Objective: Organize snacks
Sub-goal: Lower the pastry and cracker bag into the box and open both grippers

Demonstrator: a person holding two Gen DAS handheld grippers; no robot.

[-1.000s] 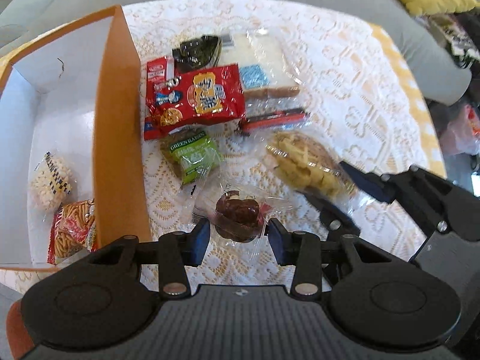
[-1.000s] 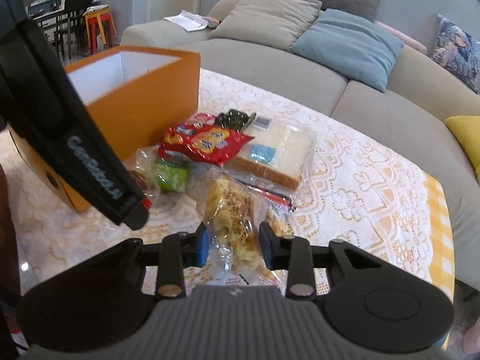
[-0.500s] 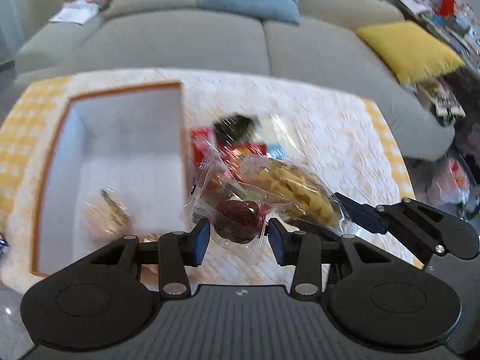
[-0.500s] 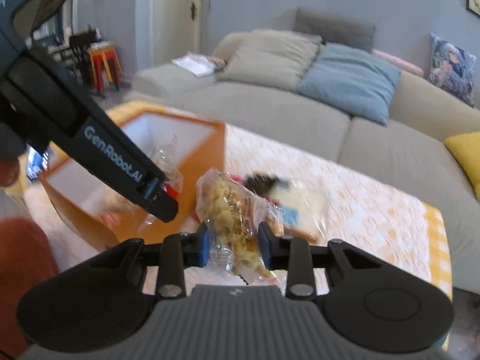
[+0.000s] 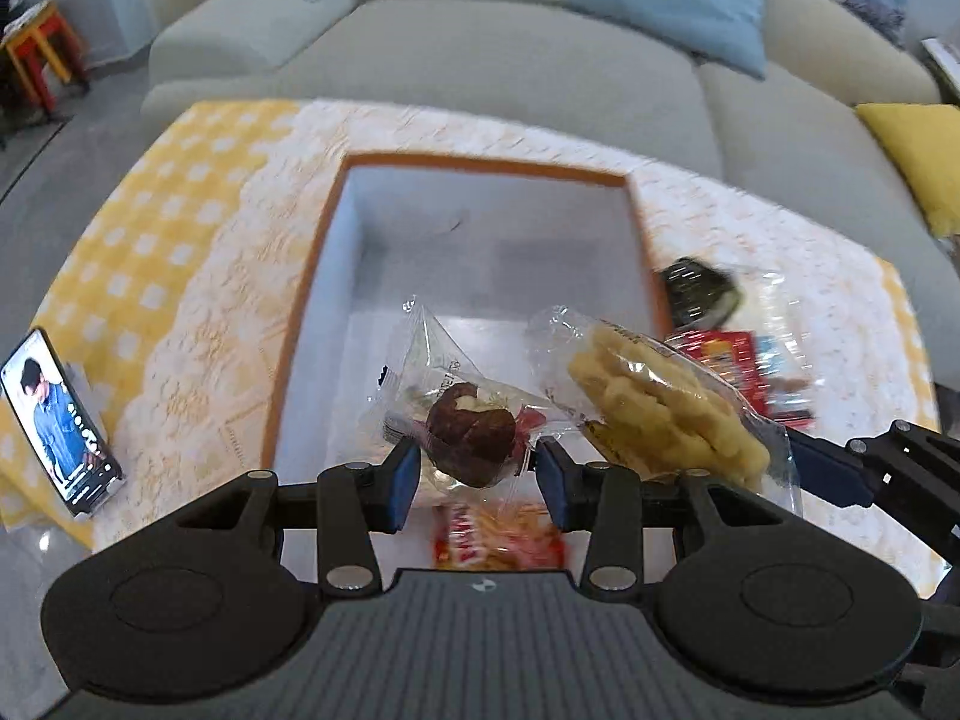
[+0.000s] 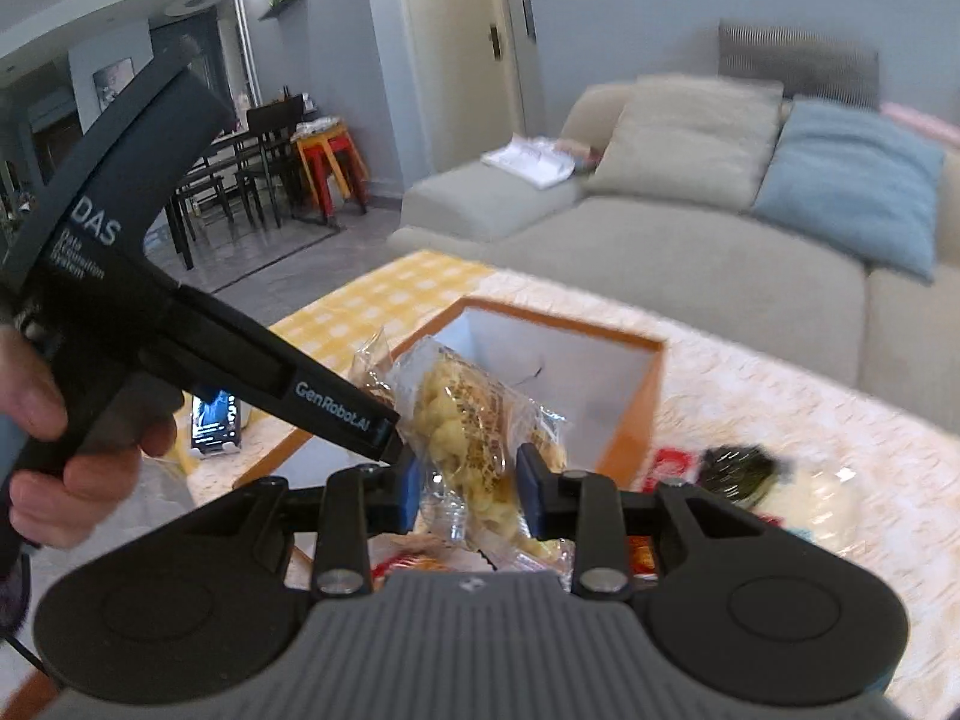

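Observation:
My left gripper (image 5: 474, 477) is shut on a clear packet with a dark brown cake (image 5: 471, 432) and holds it above the open orange box (image 5: 486, 163) with white inside. My right gripper (image 6: 467, 495) is shut on a clear bag of yellow puffed snacks (image 6: 465, 432), also held over the box (image 6: 651, 396). That bag shows in the left wrist view (image 5: 666, 411), just right of the cake packet. A red-orange snack bag (image 5: 498, 540) lies in the box below my left gripper.
Outside the box's right wall lie a dark seaweed pack (image 5: 699, 291), a red snack pack (image 5: 729, 354) and a clear bread bag (image 6: 810, 495). A phone (image 5: 60, 420) stands on the left of the table. A grey sofa (image 5: 540, 48) runs behind the table.
Both grippers lifted their packets off the table and carried them left, from beside the box to above its opening. The loose snacks on the cloth now sit to the right.

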